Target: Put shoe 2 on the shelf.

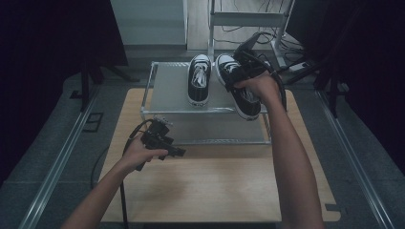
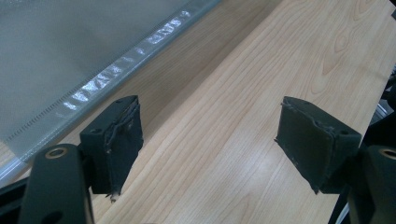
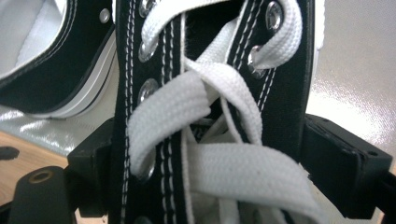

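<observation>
Jaws of the right gripper (image 3: 205, 154) clamp the laced upper of a black sneaker (image 1: 239, 88) — it sits tilted on the rack (image 1: 167, 90), just beside its mate (image 1: 199, 78). The left gripper (image 2: 208, 140) hovers over the counter (image 2: 261, 70) near the rack's front edge — jaws apart, nothing between them.

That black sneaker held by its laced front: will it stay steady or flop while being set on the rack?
The sneaker looks light. The right gripper pinches soft canvas and laces, so the upper may flex and the heel may sag. Its flat rubber sole should sit stably on the rack.
</observation>
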### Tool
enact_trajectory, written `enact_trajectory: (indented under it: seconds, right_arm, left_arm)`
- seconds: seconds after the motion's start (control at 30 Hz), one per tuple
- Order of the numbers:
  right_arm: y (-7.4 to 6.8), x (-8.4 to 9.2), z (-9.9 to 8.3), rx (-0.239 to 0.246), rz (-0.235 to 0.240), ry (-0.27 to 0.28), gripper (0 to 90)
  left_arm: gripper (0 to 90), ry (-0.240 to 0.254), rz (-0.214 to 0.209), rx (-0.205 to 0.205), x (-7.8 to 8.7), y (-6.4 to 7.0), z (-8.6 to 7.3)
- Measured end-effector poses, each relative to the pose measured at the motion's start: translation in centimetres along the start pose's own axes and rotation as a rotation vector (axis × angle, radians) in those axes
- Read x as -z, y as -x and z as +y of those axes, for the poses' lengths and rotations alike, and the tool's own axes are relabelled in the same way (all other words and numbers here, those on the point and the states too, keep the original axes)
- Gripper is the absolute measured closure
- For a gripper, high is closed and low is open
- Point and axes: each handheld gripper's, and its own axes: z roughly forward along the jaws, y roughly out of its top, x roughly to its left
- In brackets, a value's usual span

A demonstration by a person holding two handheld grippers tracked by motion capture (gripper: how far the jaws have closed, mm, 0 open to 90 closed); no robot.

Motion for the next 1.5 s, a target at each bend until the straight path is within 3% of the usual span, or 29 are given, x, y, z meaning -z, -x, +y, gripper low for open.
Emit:
enact_trajectory:
  seconds: [0.67, 1.5]
  right_arm:
    - [-0.3, -2.1, 3.1, -0.099, -0.045, -0.020, 13.6]
    - [-0.8, -4.7, 6.3, -0.284, -0.073, -0.022, 13.6]
  left_arm:
    - [22.5, 0.000, -0.005, 0.000, -0.1, 0.1, 0.1]
    - [22.5, 0.013, -0.010, -0.007, 0.5, -0.3, -0.3]
